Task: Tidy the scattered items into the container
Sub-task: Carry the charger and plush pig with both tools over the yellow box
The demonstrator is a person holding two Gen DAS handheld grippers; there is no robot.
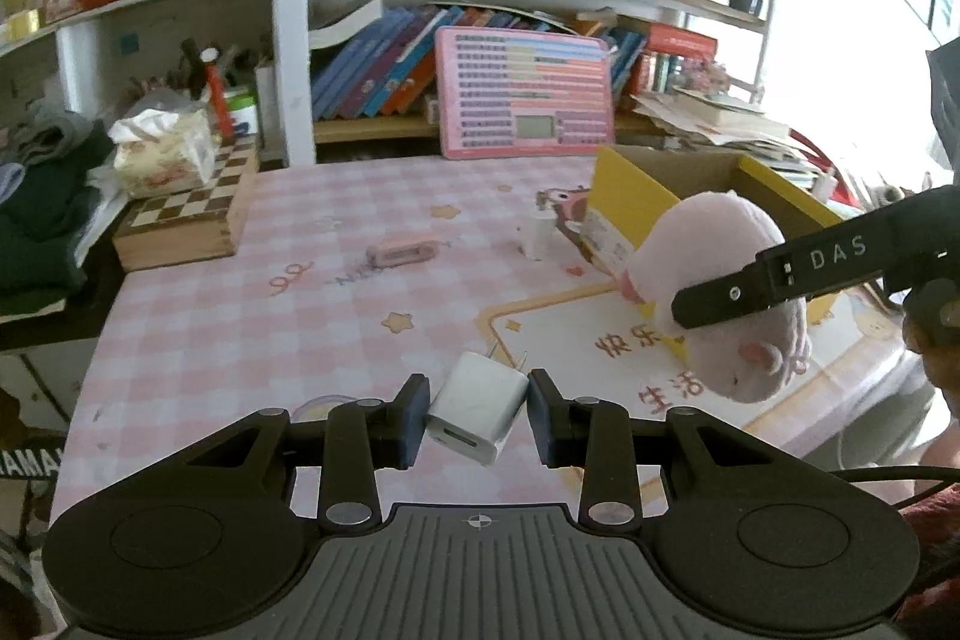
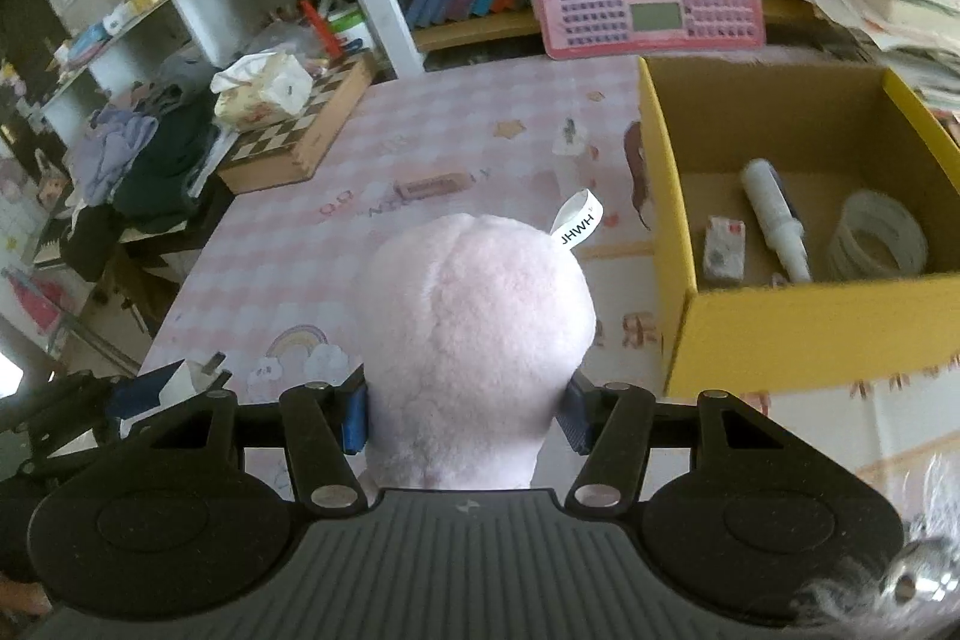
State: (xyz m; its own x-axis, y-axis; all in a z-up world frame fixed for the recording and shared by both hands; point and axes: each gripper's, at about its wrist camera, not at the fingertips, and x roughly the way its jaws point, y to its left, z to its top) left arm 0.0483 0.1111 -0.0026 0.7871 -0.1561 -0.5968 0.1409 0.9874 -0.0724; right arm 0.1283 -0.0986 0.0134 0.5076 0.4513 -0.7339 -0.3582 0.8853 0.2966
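My left gripper (image 1: 478, 403) is shut on a white charger plug (image 1: 480, 412), held just above the pink checked tablecloth (image 1: 240, 328). My right gripper (image 2: 465, 418) is shut on a pink plush toy (image 2: 480, 322), which hangs to the left of the yellow cardboard box (image 2: 780, 340). In the left wrist view the plush (image 1: 714, 244) hangs in front of the box (image 1: 624, 196). The box holds a white tube (image 2: 774, 220), a tape roll (image 2: 876, 235) and a small packet (image 2: 726, 250). A pink flat item (image 1: 402, 253) and a small white plug (image 1: 537, 232) lie on the table.
A chessboard box (image 1: 192, 220) with a tissue pack (image 1: 165, 154) on it stands at the table's back left, beside a pile of clothes (image 1: 42, 220). A pink chart board (image 1: 525, 91) leans on the bookshelf behind. Stacked papers (image 1: 720, 118) sit behind the box.
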